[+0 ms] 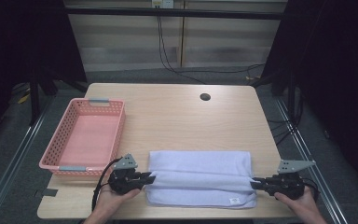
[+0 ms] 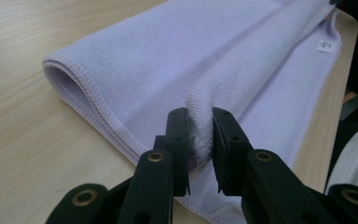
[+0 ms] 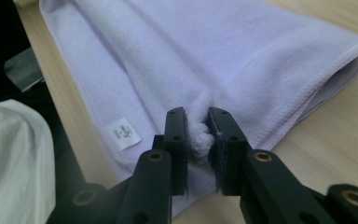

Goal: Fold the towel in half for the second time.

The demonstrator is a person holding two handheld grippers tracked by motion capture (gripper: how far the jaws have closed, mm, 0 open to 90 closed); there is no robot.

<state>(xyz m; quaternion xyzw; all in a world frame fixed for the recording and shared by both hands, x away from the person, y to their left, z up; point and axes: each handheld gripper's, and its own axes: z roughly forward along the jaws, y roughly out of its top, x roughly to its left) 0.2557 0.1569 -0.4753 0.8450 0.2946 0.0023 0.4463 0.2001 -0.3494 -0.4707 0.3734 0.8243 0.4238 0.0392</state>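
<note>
A folded lavender towel (image 1: pixel 200 177) is lying on the wooden table (image 1: pixel 177 116), just right of the pink basket (image 1: pixel 86 137) and closer to the person. The 2 grippers are meeting it from opposite ends: the left gripper (image 1: pixel 150 178) is pinching a bunched fold at the end nearer the basket, the right gripper (image 1: pixel 256 183) at the far end. Both sets of jaws are standing narrow, cloth pressed between them.
</note>
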